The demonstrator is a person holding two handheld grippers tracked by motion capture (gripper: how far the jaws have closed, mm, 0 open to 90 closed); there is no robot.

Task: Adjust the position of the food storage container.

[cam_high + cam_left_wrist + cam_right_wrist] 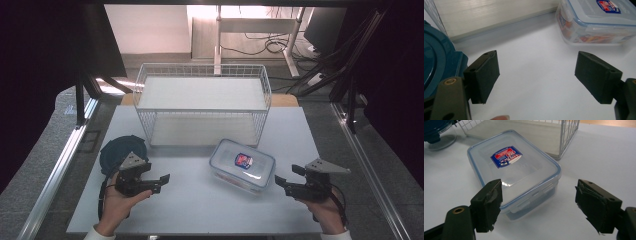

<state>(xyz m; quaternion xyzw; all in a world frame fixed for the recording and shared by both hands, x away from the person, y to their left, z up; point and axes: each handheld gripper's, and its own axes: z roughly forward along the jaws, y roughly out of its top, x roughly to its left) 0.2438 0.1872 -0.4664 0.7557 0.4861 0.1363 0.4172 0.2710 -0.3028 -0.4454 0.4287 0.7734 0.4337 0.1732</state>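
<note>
Between my two tongs sits the box (242,163), lid clipped on, at 5 o'clock of the rack (202,102). Left tongs (162,181) and right tongs (283,183) both gape empty, facing it from either side, probably so I can pinch both ends. Blue lid (123,152) lies by the left.

The container lid (514,167) label's print is too small to read.
</note>
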